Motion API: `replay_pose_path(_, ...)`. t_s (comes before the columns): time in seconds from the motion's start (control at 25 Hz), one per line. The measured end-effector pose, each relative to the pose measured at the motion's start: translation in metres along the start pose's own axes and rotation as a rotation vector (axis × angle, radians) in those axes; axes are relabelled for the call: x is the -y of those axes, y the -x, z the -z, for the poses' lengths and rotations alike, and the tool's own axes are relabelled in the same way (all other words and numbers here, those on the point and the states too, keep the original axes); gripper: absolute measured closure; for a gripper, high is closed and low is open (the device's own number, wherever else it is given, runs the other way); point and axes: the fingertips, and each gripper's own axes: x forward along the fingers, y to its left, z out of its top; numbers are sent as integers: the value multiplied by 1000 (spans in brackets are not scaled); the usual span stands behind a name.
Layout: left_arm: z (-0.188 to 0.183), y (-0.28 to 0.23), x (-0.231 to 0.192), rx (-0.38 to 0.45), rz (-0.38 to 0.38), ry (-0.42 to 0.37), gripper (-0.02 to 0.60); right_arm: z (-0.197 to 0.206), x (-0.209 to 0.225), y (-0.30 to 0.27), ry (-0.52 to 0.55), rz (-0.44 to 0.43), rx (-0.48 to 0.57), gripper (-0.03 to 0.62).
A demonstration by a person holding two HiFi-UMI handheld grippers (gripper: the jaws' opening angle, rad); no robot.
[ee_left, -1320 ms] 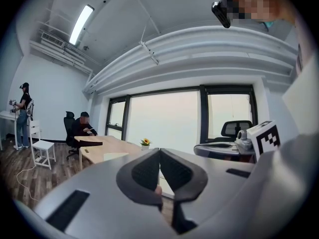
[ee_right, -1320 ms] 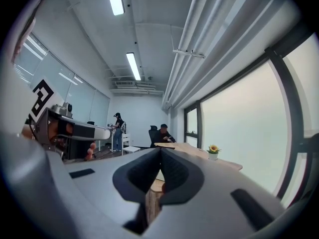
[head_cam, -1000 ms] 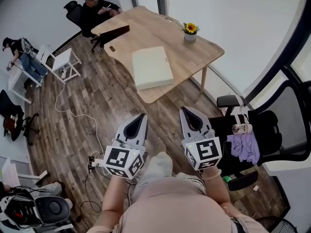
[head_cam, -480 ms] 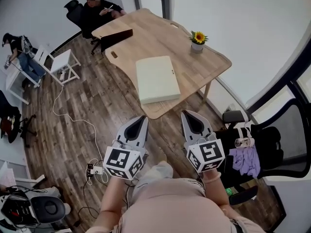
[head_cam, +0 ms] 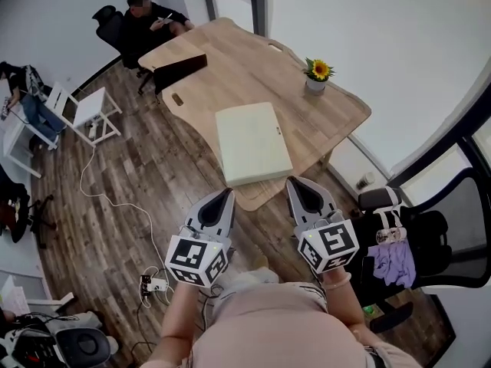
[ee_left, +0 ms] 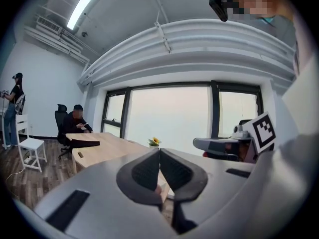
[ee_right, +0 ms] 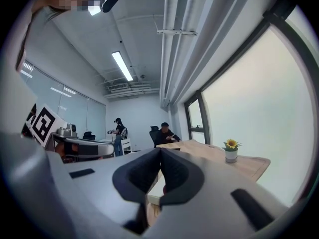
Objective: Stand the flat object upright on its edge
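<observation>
Head view looks steeply down onto the left gripper (head_cam: 229, 192), right gripper (head_cam: 291, 181) and wooden table (head_cam: 230, 67) just ahead. Each gripper view faces level along its own jaws toward that table. All three views share the sunflower pot (head_cam: 315, 83).

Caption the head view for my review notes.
Left gripper and right gripper, jaws shut and empty, point toward a wooden table where a flat cream object lies flat, potted sunflower beyond.

cream flat object (head_cam: 253, 142), pale wood table (head_cam: 230, 67)
</observation>
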Motion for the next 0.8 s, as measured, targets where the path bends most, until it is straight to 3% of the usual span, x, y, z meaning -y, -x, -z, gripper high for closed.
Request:
replay_pose_path(0.48, 3, -33, -38, -40, 42, 6, 571, 4, 16, -42, -8, 57, -46, 590)
replay_pose_path(0.8, 8, -64, -55, -68, 45, 13, 569, 12, 37, -69, -1, 51, -77, 560)
